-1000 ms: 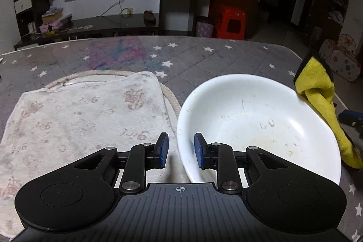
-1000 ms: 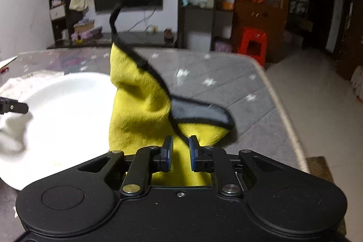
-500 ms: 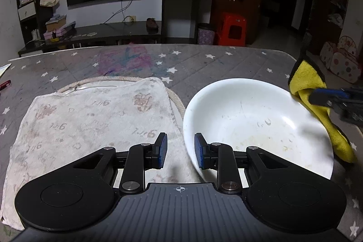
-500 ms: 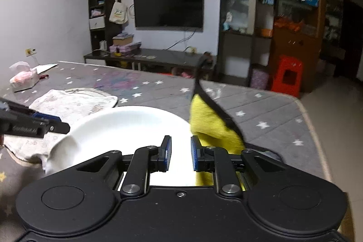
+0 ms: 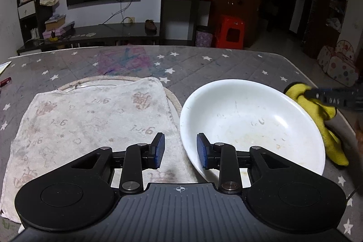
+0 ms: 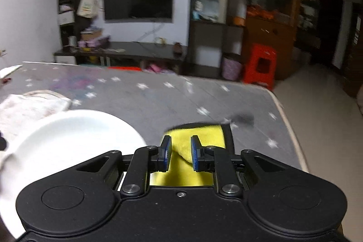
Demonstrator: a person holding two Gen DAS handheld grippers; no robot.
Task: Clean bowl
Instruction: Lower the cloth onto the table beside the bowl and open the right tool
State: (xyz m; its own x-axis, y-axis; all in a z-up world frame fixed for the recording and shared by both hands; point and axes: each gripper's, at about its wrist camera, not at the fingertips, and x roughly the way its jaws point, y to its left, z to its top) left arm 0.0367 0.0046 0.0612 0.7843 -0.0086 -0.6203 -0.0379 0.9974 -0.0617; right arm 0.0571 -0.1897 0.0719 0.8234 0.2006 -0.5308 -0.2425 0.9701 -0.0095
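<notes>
- on the grey star-printed table cover (image 5: 204, 69), a wide shallow white bowl (image 5: 254, 119) sits at the right, touching the right edge of a stained off-white towel (image 5: 90, 124) spread flat to its left.
- bowl contents: no liquid or loose food visible; faint yellowish smears and small dark marks lie on the inner floor and near wall. judged still dirty; wiping not yet done.
- left gripper (image 5: 179, 151): fingers spread, holding nothing. the near-left bowl rim sits between the two blue pads, the right pad over the inside of the bowl; contact cannot be confirmed. judged positioned to clamp the rim and steady the bowl for wiping.
- right gripper (image 6: 179, 157): fingers partly spread with a yellow microfibre cloth with dark edging (image 6: 195, 137) lying between and beyond them. the pads show a gap on each side of the fold, so a grip is not evident; whether the cloth is truly pinched cannot be told, the view being blurred.
- the cloth lies on the table just beside the bowl's right rim, draped toward the near side. judged placed there as the wiping tool, within reach of the right gripper.
- the towel partly covers a pale round mat (image 5: 172, 96); purpose judged as a drying or resting surface.
</notes>
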